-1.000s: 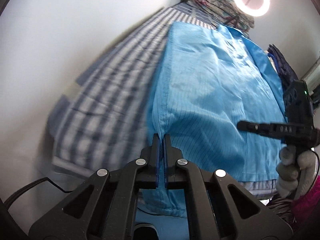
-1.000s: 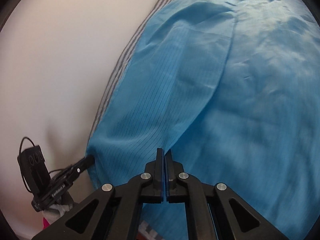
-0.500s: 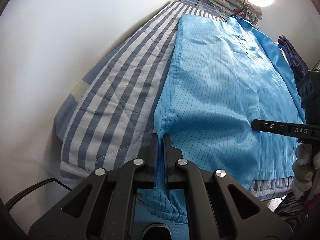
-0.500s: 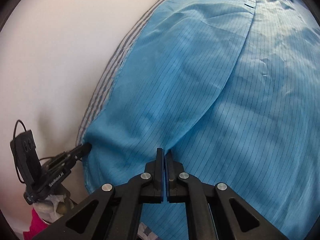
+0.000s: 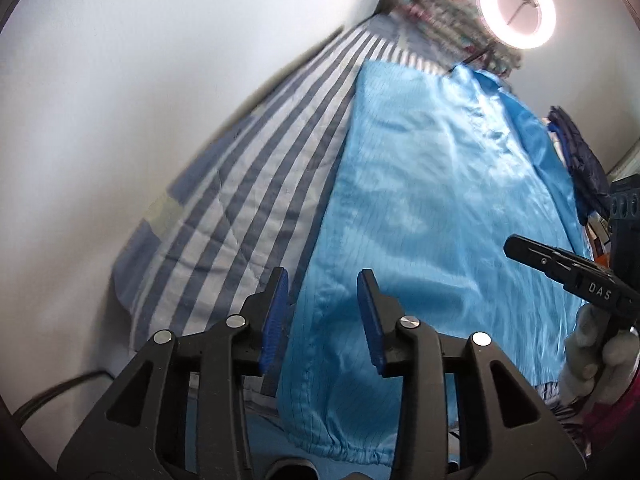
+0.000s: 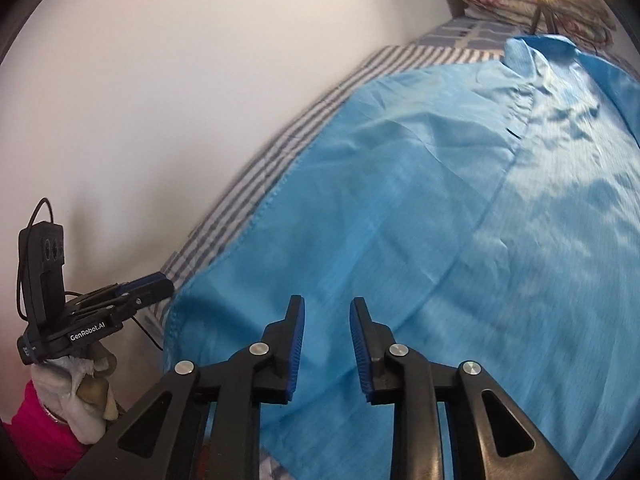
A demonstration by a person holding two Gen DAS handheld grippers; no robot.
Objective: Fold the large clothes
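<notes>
Left claw [image 5: 322, 294] and right claw [image 6: 327, 326] just opened, gripping nothing; blue garment [image 5: 420, 208] flat on bed [image 5: 248, 200] beneath both.

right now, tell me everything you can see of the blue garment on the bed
The light blue garment is thin, slightly shiny fabric with fine dark pinstripes. It lies spread lengthwise on the striped bedsheet, collar toward the far end, a gathered cuff hanging off the near edge. One side panel is folded over the middle, with soft wrinkles. Neither tool grips it.

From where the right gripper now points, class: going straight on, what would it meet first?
Most likely the blue garment lying on the striped bed; the right gripper, jaws open, aims down at it.
</notes>
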